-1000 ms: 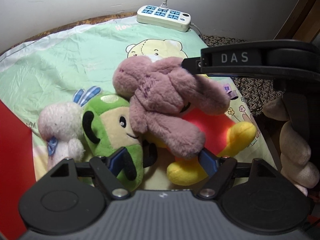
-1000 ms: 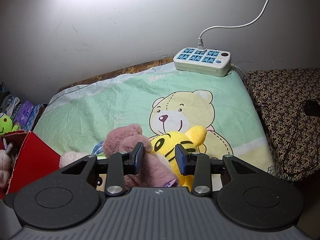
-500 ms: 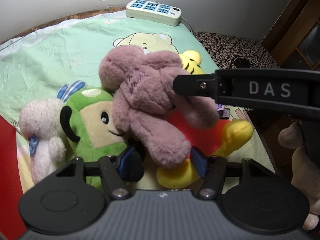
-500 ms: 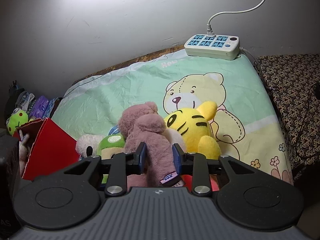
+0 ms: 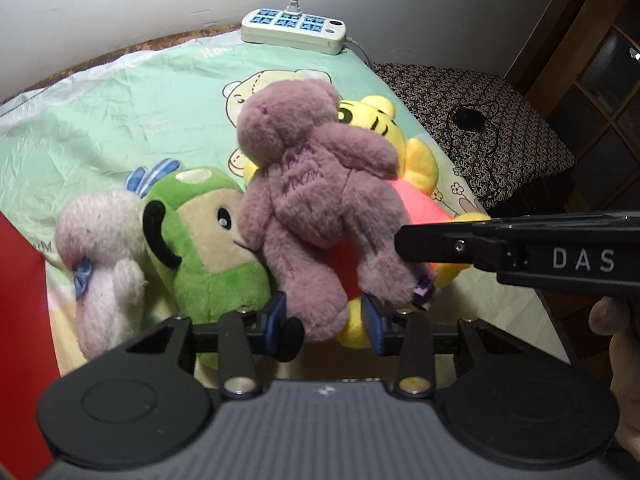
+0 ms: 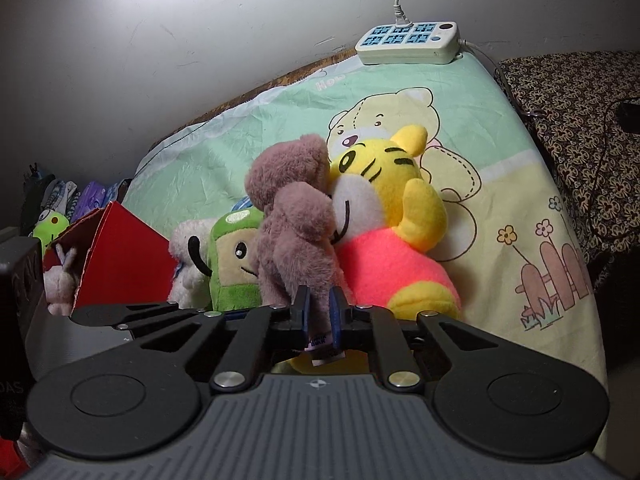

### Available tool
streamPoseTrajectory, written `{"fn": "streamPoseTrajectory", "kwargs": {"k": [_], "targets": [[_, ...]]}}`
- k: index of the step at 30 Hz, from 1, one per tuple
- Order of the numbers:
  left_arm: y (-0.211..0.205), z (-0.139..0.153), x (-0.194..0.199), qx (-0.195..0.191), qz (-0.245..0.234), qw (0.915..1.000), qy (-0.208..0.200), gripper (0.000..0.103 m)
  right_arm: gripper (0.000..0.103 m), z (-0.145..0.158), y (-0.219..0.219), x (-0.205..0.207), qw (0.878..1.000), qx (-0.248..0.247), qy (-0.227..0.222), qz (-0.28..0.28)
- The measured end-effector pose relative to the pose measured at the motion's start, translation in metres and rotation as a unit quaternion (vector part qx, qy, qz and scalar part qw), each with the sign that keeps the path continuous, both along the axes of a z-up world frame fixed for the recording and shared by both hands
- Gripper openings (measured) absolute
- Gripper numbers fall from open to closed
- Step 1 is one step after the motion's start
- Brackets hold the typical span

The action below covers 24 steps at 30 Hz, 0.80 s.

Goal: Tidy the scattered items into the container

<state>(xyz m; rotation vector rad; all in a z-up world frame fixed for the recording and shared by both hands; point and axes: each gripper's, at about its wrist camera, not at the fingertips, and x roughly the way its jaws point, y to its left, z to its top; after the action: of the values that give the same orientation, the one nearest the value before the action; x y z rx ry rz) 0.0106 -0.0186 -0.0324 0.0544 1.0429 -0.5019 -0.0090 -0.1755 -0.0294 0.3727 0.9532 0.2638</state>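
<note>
A mauve plush bear (image 5: 316, 200) lies on top of a yellow tiger plush with a pink body (image 5: 416, 176) on the green bedsheet. My right gripper (image 6: 319, 314) is shut on the mauve bear's leg (image 6: 296, 236), by its label. My left gripper (image 5: 324, 320) is open, its fingers on either side of the bear's other leg. A green plush (image 5: 204, 240) and a white plush (image 5: 100, 252) lie to the left. The red box (image 6: 116, 256) stands at the left and holds a pale plush (image 6: 60, 280).
A white power strip (image 5: 294, 32) lies at the bed's far edge by the wall. A patterned stool with a black cable (image 5: 480, 120) stands to the right. A green frog toy and clothes (image 6: 52, 220) sit beyond the box.
My right gripper has closed on the mauve bear's leg and pulled it upright. The left gripper's fingers have narrowed around the bear's other leg.
</note>
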Motion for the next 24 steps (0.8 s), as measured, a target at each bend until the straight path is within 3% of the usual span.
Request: {"fn": "streamPoseTrajectory", "kwargs": {"k": [6,16,18,20,23,24], "targets": [[0.0,0.001,-0.004,0.006,-0.009,0.9999,-0.006,0.041,0.02,0.001,0.009,-0.002,1.0,-0.015,-0.006,0.013],[-0.005,-0.001,-0.022,0.022,-0.037,0.999,-0.014,0.043,0.017,-0.006,0.007,-0.013,0.999,-0.027,0.01,0.037],[-0.002,0.0,-0.021,0.018,-0.033,0.9992,-0.015,0.046,0.021,-0.005,0.006,-0.012,0.999,-0.024,0.004,0.03],[0.001,0.003,-0.017,0.009,-0.027,0.9995,-0.016,0.058,0.029,0.0,0.003,-0.008,1.0,-0.021,-0.013,0.017],[0.001,0.007,-0.01,0.007,-0.022,0.9994,-0.026,0.063,0.045,0.007,0.004,0.001,0.999,-0.025,-0.039,0.009],[0.0,0.007,-0.007,0.006,-0.022,0.9994,-0.025,0.063,0.045,0.008,0.005,0.006,0.998,-0.035,-0.047,0.004]]}}
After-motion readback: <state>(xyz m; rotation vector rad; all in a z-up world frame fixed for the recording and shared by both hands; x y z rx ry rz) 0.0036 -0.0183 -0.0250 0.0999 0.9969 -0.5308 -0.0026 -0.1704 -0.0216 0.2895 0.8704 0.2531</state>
